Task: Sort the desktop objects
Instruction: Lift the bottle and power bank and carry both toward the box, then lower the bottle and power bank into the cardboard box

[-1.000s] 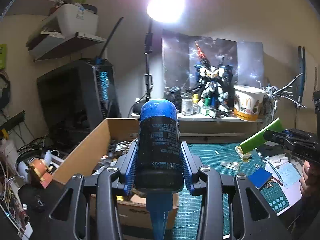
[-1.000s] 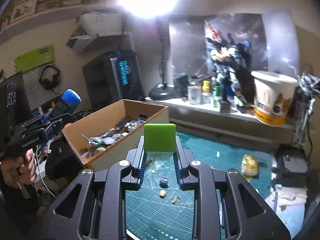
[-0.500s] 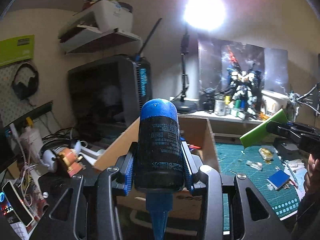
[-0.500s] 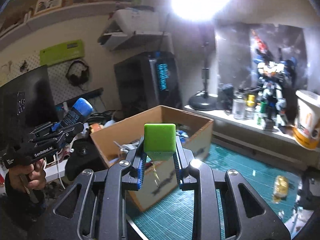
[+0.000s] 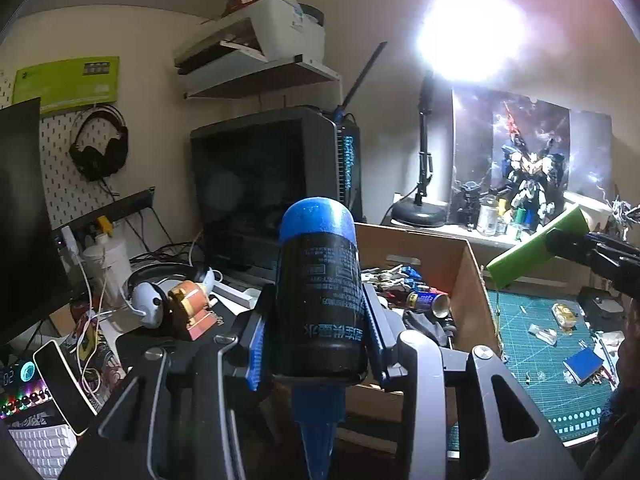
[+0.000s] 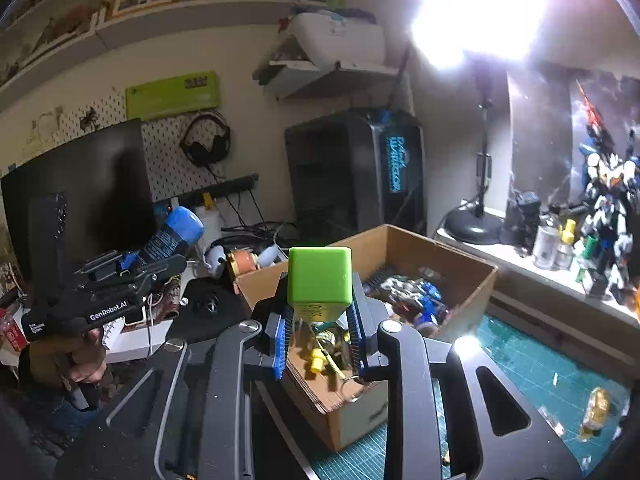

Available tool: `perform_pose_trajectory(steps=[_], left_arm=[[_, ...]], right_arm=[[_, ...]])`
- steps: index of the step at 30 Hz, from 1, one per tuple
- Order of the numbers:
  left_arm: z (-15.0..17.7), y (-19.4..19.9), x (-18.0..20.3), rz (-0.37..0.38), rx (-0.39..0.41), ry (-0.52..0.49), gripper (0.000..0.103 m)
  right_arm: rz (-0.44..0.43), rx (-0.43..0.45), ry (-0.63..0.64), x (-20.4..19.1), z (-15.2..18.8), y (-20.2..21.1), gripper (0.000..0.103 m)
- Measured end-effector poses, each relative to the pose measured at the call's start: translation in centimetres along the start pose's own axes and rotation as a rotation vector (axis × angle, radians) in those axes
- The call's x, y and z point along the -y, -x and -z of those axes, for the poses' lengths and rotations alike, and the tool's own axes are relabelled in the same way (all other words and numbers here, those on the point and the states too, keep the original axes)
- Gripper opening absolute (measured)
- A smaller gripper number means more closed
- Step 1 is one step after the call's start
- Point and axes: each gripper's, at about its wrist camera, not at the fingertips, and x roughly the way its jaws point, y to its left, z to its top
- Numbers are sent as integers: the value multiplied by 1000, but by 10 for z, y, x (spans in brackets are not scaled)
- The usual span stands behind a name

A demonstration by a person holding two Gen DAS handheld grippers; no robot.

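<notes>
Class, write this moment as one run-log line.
left gripper: shut on blue-capped bottle | right gripper: shut on green block | cardboard box: ahead, holding clutter

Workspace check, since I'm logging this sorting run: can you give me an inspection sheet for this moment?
Surface: green cutting mat strewn with small scraps.
Job's things: black bottle with blue cap; green block; open cardboard box holding mixed parts.
Clutter: white headset, phone.
Grippers: left gripper shut on the bottle; right gripper shut on the block.
Cables: white cables by the monitor.
Surroundings: bright desk lamp, model robot, printer on a shelf.
</notes>
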Motion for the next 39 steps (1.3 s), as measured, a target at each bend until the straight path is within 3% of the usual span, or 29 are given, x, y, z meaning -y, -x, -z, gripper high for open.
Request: perform_pose_trajectory(steps=[8,25,32,39], left_arm=[[-1,-3,-2,-4,1,6,40],[-21,-36,22,50,-7,-45,40],[-48,-78,35,145,-53,-61,40],[-74,-145,47,136,-131,-81,40]], right_arm=[[-14,6,22,-9,-8,-6,23],[21,-26,11,16,-21,-23,23],[42,-72,1,37,-29,-52,23],[68,-121,-36,69,-39,-99,23]])
